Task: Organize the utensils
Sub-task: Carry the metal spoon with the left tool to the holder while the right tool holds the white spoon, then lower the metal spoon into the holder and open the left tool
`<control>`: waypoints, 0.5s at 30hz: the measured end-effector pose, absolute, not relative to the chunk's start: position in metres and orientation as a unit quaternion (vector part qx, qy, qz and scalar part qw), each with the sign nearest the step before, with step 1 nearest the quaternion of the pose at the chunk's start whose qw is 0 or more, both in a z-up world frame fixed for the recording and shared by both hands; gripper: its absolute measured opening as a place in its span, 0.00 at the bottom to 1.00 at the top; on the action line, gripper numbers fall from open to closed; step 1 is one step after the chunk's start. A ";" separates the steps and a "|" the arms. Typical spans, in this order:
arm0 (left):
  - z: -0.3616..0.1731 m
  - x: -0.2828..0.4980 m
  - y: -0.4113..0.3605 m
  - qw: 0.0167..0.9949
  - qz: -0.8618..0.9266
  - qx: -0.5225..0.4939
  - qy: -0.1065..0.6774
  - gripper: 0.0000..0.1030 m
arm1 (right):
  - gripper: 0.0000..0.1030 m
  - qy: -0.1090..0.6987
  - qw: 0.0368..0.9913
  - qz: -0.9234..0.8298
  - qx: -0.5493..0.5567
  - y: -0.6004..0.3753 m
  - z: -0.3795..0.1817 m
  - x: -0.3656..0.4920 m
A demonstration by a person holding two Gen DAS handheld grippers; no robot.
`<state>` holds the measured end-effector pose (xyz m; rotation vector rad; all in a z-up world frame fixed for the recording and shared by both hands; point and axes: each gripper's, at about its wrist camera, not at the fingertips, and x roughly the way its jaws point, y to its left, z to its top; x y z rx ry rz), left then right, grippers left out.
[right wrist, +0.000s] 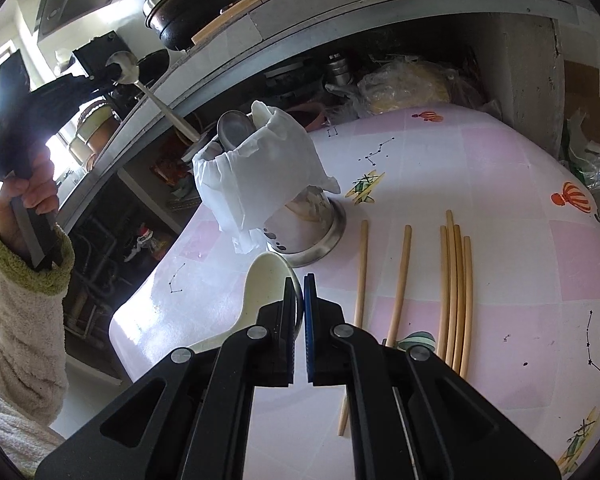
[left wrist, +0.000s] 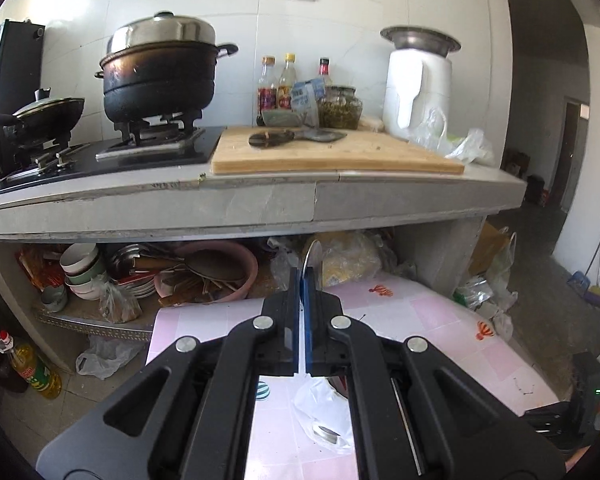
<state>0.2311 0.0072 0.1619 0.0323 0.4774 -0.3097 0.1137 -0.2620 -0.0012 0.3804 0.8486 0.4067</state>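
Over on the left, the left gripper [right wrist: 116, 66] is up in the air, clamped tight on a long-handled metal spoon [right wrist: 156, 100]. Next comes the steel utensil holder lined with a white plastic bag [right wrist: 260, 184] on the pink patterned tablecloth [right wrist: 500, 288]. The right gripper [right wrist: 299, 280] is closed with nothing in it, just above a cream ceramic spoon [right wrist: 260, 292]. Bamboo chopsticks [right wrist: 454, 292] lie loose on the right.
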 end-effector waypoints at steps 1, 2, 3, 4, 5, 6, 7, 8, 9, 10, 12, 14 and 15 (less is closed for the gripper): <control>0.157 0.238 0.004 0.958 -0.150 0.021 0.242 0.01 | 0.04 0.407 0.873 0.194 0.184 -0.263 -0.002 0.114; 0.152 0.245 0.000 0.956 -0.150 0.027 0.249 0.01 | 0.04 0.407 0.873 0.194 0.186 -0.265 -0.002 0.114; 0.147 0.250 -0.003 0.955 -0.148 0.032 0.255 0.01 | 0.04 0.408 0.872 0.193 0.189 -0.266 -0.003 0.115; 0.141 0.253 -0.006 0.954 -0.146 0.039 0.259 0.01 | 0.04 0.409 0.872 0.193 0.189 -0.266 -0.003 0.115; 0.135 0.256 -0.010 0.953 -0.145 0.047 0.263 0.01 | 0.04 0.409 0.872 0.192 0.189 -0.267 -0.004 0.115; 0.130 0.258 -0.015 0.952 -0.144 0.054 0.266 0.01 | 0.04 0.410 0.872 0.190 0.189 -0.268 -0.004 0.115; 0.125 0.260 -0.019 0.950 -0.144 0.063 0.268 0.01 | 0.04 0.411 0.871 0.190 0.190 -0.268 -0.005 0.115; 0.120 0.260 -0.023 0.949 -0.145 0.071 0.270 0.01 | 0.04 0.412 0.871 0.190 0.191 -0.268 -0.005 0.115; 0.115 0.261 -0.028 0.948 -0.144 0.082 0.271 0.01 | 0.04 0.412 0.870 0.190 0.191 -0.268 -0.006 0.116; 0.110 0.262 -0.032 0.947 -0.141 0.093 0.272 0.01 | 0.04 0.413 0.870 0.190 0.191 -0.268 -0.006 0.116; 0.100 0.263 -0.040 0.944 -0.141 0.112 0.277 0.01 | 0.04 0.415 0.869 0.192 0.191 -0.267 -0.007 0.117; 0.092 0.263 -0.047 0.940 -0.147 0.120 0.284 0.01 | 0.04 0.416 0.868 0.192 0.190 -0.266 -0.008 0.117; 0.088 0.264 -0.049 0.938 -0.149 0.124 0.287 0.01 | 0.04 0.417 0.868 0.193 0.191 -0.266 -0.008 0.118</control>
